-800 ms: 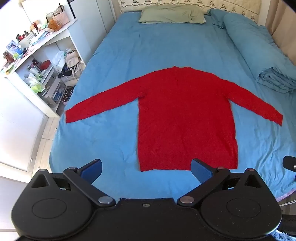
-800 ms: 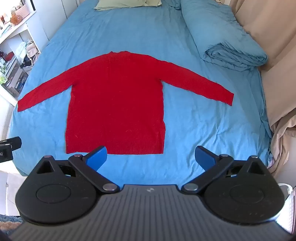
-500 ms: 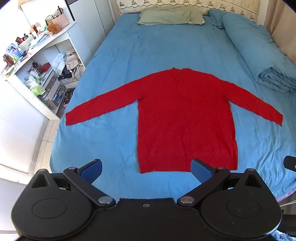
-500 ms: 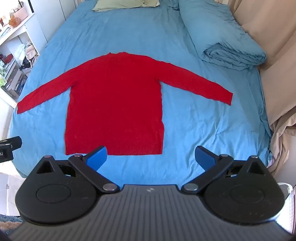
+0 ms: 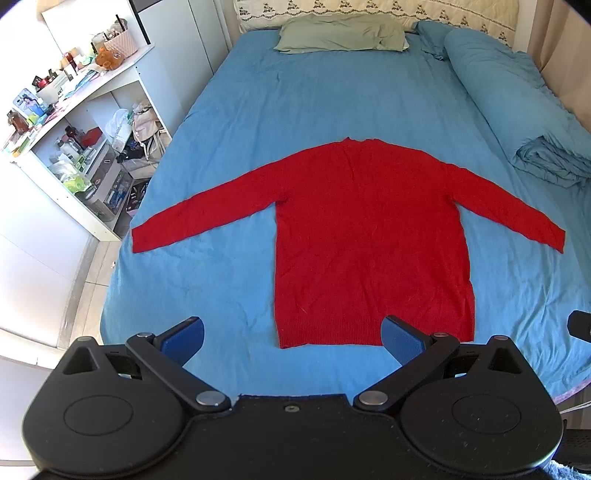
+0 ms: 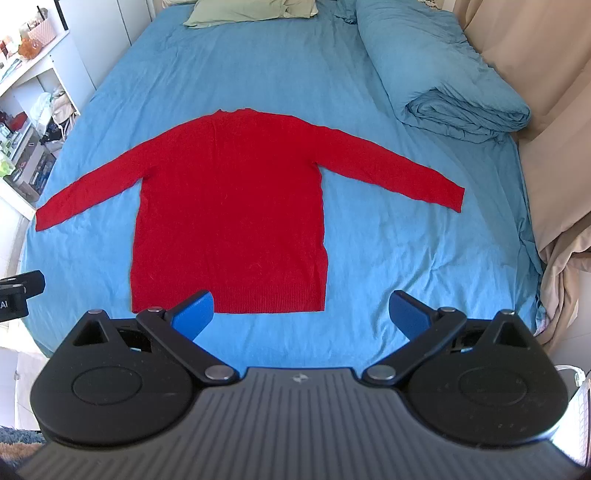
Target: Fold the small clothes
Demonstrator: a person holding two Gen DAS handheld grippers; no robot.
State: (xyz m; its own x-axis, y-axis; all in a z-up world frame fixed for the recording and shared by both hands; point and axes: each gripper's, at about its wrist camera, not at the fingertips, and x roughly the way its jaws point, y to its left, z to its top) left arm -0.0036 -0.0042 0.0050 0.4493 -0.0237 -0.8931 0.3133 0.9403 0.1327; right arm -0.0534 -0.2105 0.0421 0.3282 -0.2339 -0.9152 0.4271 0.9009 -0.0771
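Item: red long-sleeved knit sweater point(image 5: 373, 236), flat and wholly unfolded on blue-sheeted bed point(image 5: 332, 92); my left gripper point(image 5: 291, 338) and right gripper point(image 6: 301, 314) hover, fingers apart, every fold remaining.

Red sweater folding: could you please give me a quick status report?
Left gripper open, right gripper open, both empty. Red sweater flat, sleeves spread, unfolded. Rolled duvet lies apart.

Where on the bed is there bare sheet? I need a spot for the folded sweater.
Bare sheet lies between the pillow and the red sweater's collar, and under each sleeve beside the body. The rolled duvet crowds the right edge. The white shelves are cluttered.
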